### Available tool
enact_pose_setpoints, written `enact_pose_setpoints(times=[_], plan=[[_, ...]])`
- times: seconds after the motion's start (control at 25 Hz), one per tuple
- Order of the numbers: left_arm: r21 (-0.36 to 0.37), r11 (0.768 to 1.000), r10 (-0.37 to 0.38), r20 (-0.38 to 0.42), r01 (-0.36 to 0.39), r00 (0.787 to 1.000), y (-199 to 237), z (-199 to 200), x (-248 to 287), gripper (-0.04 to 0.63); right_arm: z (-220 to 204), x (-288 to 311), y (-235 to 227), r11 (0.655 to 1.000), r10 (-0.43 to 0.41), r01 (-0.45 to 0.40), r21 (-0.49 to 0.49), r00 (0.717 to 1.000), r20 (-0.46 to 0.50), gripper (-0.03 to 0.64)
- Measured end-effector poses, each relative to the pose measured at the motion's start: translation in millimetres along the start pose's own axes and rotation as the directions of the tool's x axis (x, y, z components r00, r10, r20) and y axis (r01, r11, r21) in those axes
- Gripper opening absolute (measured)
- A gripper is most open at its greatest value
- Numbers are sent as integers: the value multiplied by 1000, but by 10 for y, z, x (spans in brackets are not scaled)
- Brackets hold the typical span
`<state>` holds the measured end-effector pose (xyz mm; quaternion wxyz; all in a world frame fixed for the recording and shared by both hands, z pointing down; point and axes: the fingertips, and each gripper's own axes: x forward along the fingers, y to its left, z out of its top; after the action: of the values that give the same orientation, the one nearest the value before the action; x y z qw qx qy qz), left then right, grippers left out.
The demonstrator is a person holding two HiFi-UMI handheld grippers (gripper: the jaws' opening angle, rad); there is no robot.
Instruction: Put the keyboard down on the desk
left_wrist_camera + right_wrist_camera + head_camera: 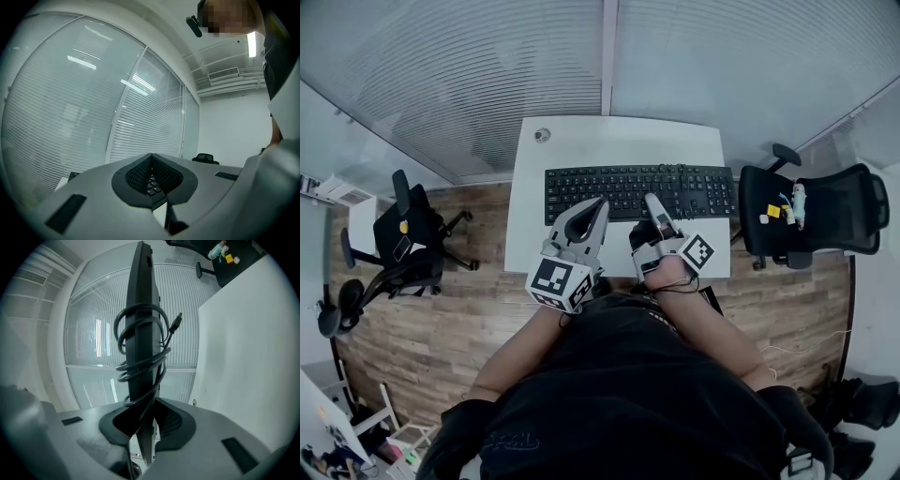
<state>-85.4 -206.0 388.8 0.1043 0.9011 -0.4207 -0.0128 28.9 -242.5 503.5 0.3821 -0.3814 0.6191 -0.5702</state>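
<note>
A black keyboard [639,192] lies crosswise over the white desk [619,141]. My right gripper [654,211] is shut on its near edge. In the right gripper view the keyboard [140,296] shows edge-on between the pads, with its cable [140,350] wound round it and the USB plug [177,320] hanging free. A gap shows between the keyboard and the desk top [243,357]. My left gripper [595,211] is at the keyboard's near edge, left of the right one. Its pads [140,176] meet at the tips and hold nothing; a few keys [152,186] show below them.
A round cable grommet [543,135] sits at the desk's far left corner. One black office chair [403,234] stands left of the desk and another [816,211] to the right, with small items [783,208] on its seat. A glass wall with blinds runs behind the desk.
</note>
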Motion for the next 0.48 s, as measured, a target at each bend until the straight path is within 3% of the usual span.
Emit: enact_pose_setpoints(times=[0.48], plan=[[3, 998, 64, 7, -64, 998, 247, 26, -70, 14, -41, 269, -116, 1000, -5, 6, 8, 999, -33, 86]])
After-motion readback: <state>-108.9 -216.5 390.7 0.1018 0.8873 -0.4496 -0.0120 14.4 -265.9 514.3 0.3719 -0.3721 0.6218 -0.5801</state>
